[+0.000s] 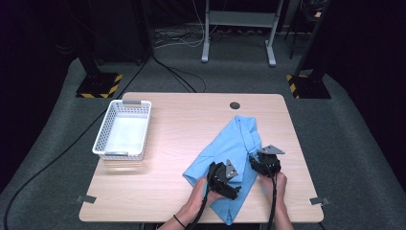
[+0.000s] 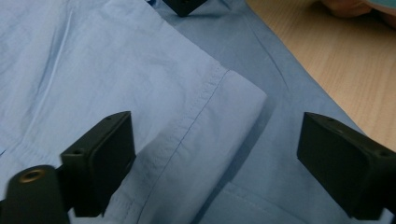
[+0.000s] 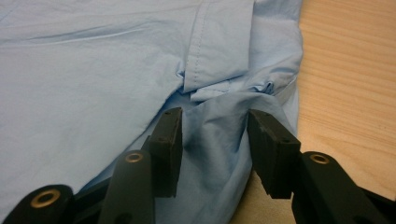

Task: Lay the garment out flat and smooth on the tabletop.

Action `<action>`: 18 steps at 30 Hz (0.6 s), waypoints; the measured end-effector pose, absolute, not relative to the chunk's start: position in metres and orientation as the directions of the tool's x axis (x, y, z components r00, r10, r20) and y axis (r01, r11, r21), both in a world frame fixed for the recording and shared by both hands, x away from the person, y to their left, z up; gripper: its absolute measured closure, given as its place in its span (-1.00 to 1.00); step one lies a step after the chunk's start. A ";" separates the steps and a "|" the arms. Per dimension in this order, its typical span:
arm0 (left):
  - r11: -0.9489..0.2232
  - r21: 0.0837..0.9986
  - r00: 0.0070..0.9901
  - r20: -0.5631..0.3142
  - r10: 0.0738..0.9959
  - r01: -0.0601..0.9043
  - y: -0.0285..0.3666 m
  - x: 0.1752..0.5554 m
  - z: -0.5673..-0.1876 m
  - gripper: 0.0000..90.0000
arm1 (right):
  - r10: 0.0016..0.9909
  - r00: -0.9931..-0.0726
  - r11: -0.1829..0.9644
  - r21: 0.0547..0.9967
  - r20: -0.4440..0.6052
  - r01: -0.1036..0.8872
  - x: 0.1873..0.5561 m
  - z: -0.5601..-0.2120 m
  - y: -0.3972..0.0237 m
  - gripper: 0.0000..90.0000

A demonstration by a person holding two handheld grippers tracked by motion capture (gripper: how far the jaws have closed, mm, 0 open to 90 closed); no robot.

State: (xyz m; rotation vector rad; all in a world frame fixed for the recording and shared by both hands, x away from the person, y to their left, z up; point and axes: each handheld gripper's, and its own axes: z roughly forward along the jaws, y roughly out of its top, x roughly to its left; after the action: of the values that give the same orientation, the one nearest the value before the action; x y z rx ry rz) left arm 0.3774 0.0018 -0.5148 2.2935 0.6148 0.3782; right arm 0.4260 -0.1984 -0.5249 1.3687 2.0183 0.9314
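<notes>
Black tongs (image 1: 221, 178), grey triangular plates, black cables, black wristband (image 1: 179, 221)

a pale wooden surface (image 1: 182, 191) is standing on grey carpet (image 1: 43, 139). black cables (image 1: 172, 72) are trailing across the floor. a white frame (image 1: 238, 24) is standing behind, and yellow-black striped bases (image 1: 99, 85) are flanking the dark room.

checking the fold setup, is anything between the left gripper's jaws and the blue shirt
Nothing visible. The left gripper hovers right over the blue shirt, its jaws wide apart on either side of a folded hem, with no other object between them and the cloth.
</notes>
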 end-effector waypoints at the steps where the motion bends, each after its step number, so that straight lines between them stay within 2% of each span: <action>1: -0.630 0.708 0.840 0.097 0.534 0.318 -0.001 0.378 -0.516 -0.66 | 0.935 -0.351 0.251 0.779 -0.042 0.574 0.426 -0.525 -0.199 0.23; 5: -0.629 0.712 0.839 0.103 0.534 0.313 -0.004 0.378 -0.518 -0.37 | 0.936 -0.351 0.240 0.779 -0.027 0.580 0.427 -0.525 -0.200 0.23; 10: -0.637 0.715 0.844 0.125 0.522 0.288 -0.007 0.378 -0.516 0.13 | 0.937 -0.349 0.231 0.777 -0.016 0.585 0.427 -0.525 -0.200 0.20; 14: -0.639 0.716 0.839 0.141 0.526 0.280 -0.006 0.381 -0.517 0.49 | 0.943 -0.333 0.220 0.775 -0.014 0.592 0.428 -0.525 -0.201 0.05; 18: -0.628 0.723 0.832 0.134 0.538 0.290 -0.003 0.386 -0.517 0.83 | 0.957 -0.289 0.206 0.770 -0.029 0.604 0.429 -0.525 -0.201 -0.32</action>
State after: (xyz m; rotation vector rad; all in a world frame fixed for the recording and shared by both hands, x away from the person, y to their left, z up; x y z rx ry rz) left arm 0.3857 -0.0028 -0.5170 2.2801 0.6015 0.4408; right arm 0.4286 -0.2013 -0.5253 1.4443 1.9741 0.9015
